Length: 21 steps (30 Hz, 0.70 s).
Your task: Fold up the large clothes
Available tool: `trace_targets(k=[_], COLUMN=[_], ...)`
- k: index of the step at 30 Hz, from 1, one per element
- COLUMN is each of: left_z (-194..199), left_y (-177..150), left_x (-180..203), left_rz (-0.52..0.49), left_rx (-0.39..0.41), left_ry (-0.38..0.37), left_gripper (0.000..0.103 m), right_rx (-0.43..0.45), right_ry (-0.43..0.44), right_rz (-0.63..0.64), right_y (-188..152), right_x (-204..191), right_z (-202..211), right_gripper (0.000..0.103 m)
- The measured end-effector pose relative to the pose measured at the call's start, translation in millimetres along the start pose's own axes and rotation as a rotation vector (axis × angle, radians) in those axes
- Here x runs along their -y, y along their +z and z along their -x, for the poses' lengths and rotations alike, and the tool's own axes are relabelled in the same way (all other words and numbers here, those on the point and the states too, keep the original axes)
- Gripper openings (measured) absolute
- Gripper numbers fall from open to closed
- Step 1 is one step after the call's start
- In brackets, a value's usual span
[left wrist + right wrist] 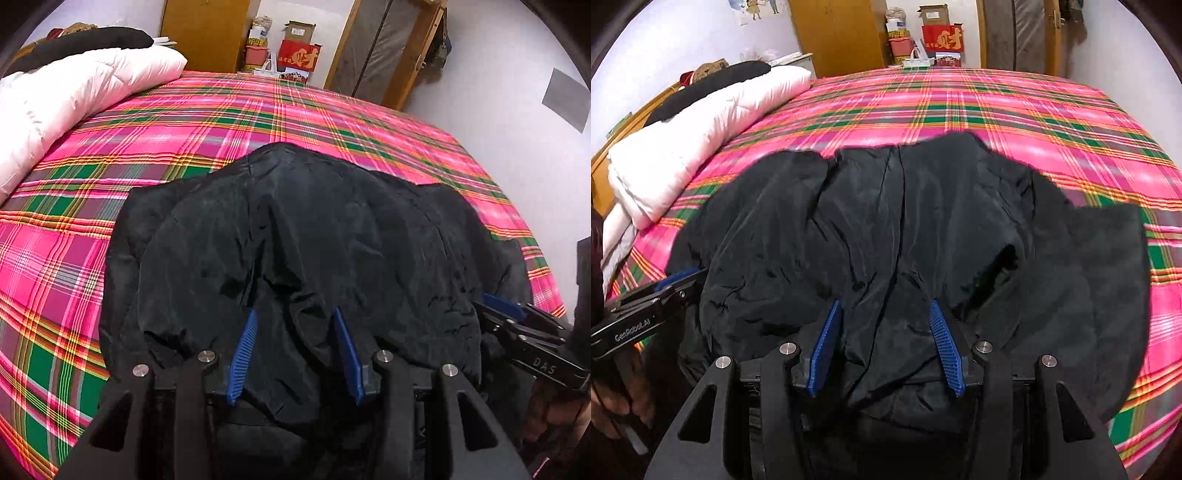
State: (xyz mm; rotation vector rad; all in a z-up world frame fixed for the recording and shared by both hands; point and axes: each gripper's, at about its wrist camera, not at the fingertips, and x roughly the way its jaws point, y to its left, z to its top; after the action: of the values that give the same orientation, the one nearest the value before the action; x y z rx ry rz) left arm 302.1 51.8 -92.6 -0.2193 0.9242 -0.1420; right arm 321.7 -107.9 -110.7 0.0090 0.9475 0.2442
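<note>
A large black jacket [314,221] lies crumpled on the pink plaid bed sheet [184,122], its near edge lifted and bunched. My left gripper [294,314] has its blue pads pressed on a thick fold of this near edge. Beside it, the right gripper [506,306] shows at the frame's right edge. In the right wrist view the same jacket [886,221] spreads ahead, and my right gripper [884,304] is shut on another fold of the hem. The left gripper [679,280] shows at the left, held by a hand [613,398].
A rolled white quilt [74,92] with dark clothes on it lies along the bed's left side. Beyond the far edge stand a wooden wardrobe [207,33], stacked boxes [299,55] and a wooden frame [384,51]. Bare plaid sheet [997,110] stretches past the jacket.
</note>
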Motion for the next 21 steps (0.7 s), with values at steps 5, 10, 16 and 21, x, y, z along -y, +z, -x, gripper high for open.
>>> trace_targets(k=[5,10,16,21], left_z=[31.7,26.9,4.6,0.2], left_y=[-6.5,-28.0,-35.5,-39.4], left_x=[9.3,28.2,24.1,29.9], left_rz=[0.04,-0.032,-0.016,-0.046], left_rx=[0.02,-0.021,-0.048,-0.037], left_ry=[-0.022,-0.015,-0.014,0.018], left_gripper=[0.044,0.044,0.047,0.047], right_rx=[0.055,-0.032,-0.114,-0.134], right_ry=[0.004,0.061,0.061,0.031], right_rz=[0.028,0.006,-0.077,-0.06], right_y=[-1.3,-32.9,-43.2,-39.8], right_x=[-19.3,-33.5,-19.2,-22.5], right_z=[39.6,24.7,-14.6,-21.7], right_gripper=[0.05,0.045,0.039,0.039])
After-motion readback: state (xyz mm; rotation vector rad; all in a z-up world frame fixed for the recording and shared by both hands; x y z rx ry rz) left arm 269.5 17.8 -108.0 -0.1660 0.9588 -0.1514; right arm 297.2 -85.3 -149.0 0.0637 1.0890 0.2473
